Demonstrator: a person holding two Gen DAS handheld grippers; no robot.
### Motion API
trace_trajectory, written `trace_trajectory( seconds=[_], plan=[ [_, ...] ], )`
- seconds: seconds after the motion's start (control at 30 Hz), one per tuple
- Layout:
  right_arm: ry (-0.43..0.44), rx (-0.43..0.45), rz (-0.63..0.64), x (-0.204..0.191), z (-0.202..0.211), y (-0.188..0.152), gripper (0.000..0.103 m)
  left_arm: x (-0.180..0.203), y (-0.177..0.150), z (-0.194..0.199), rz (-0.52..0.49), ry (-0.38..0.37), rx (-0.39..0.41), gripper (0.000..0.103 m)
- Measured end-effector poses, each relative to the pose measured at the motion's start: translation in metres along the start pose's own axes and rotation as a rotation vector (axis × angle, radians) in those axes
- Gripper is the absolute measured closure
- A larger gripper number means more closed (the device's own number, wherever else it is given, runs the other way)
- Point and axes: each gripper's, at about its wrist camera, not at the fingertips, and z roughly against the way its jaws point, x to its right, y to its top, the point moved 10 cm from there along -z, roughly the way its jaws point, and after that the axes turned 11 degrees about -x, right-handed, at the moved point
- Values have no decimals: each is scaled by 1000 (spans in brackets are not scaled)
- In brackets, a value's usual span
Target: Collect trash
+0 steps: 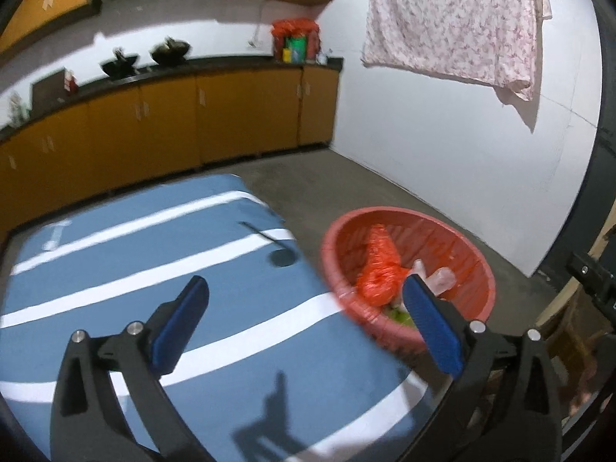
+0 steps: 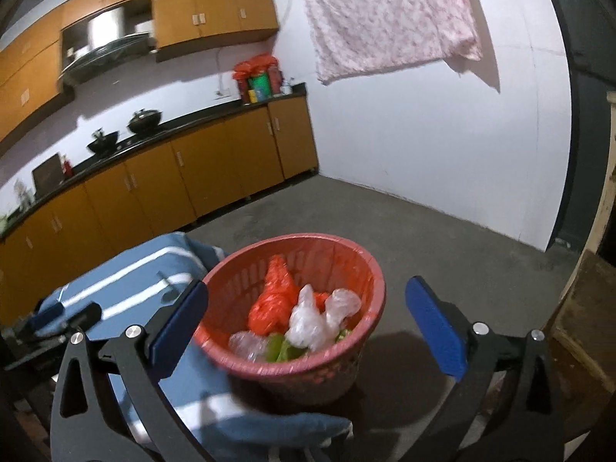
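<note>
Gaping empty, both the left claw [image 1: 304, 296] and right claw [image 2: 308, 296] face the red basket [image 2: 369, 269].

Slatted plastic basket [image 2: 369, 265], crinkly glossy plastic bags [image 2: 308, 317], matt cloth cover [image 1: 154, 269]

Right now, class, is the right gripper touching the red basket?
Cannot tell. In the right wrist view the right gripper stands open around the red basket; its left finger overlaps the rim, but blur hides any contact or gap.
</note>
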Motion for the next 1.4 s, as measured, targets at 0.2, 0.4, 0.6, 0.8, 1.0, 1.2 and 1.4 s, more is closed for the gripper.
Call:
trace_trajectory(
  seconds=[0.2, 0.4, 0.6, 0.8, 1.0, 1.2, 1.4],
  plan=[
    [-6, 29, 62, -21, 38, -22, 2, -37, -26, 67, 27, 124, 85, 4],
    [-26, 50, 144, -43, 64, -36, 2, -64, -57, 113, 96, 188, 116, 4],
    [-21, 55, 210, -66, 81, -57, 2, -78, -82, 144, 116, 245, 136, 4],
    [-10, 78, 257, -87, 100, -73, 2, -85, -102, 165, 123, 282, 146, 4],
    [-26, 107, 280, -100, 113, -82, 2, -89, -117, 182, 126, 317, 164, 4],
    [-22, 114, 280, -104, 121, -87, 2, -92, -125, 198, 129, 337, 191, 4],
    [-16, 112, 286, -108, 125, -94, 2, -94, -130, 205, 136, 335, 202, 4]
  ],
)
